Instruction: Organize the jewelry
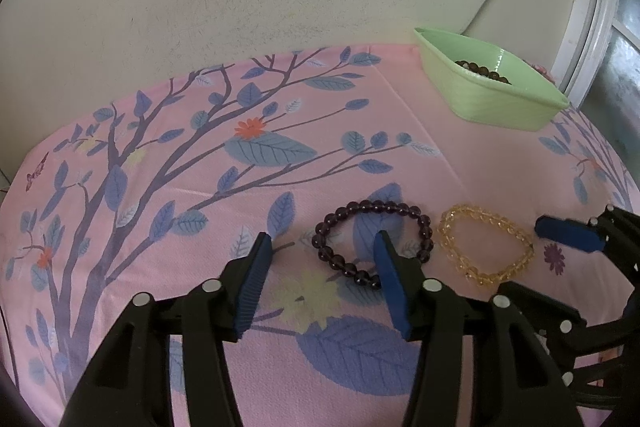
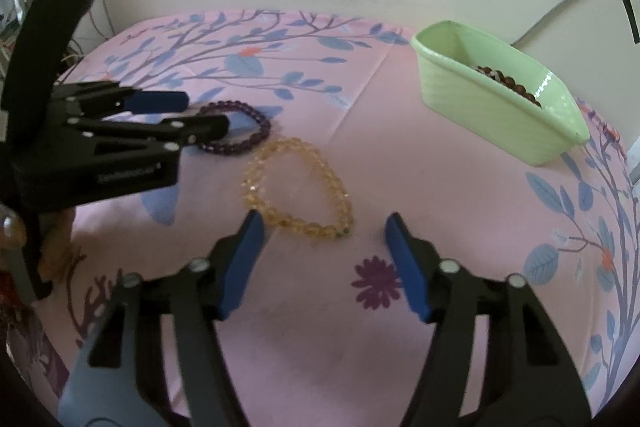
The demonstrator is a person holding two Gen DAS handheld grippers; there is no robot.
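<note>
A dark purple bead bracelet [image 1: 352, 211] lies on the pink floral cloth. My left gripper [image 1: 322, 239] is open, its right finger over the bracelet's near side. A yellow bead bracelet [image 1: 464, 259] lies just right of it. In the right wrist view the yellow bracelet [image 2: 256, 167] lies just ahead of my open right gripper [image 2: 324, 221]; the purple bracelet [image 2: 248, 113] is partly hidden behind the left gripper [image 2: 204, 113]. A green tray [image 1: 500, 103] at the back right holds brown beads [image 1: 482, 70]; it also shows in the right wrist view [image 2: 492, 107].
The pink cloth [image 1: 240, 163] with a blue leaf print covers the table up to a pale wall. The right gripper's blue finger [image 1: 568, 233] shows at the right edge of the left wrist view. Cables hang at the far left [image 2: 100, 15].
</note>
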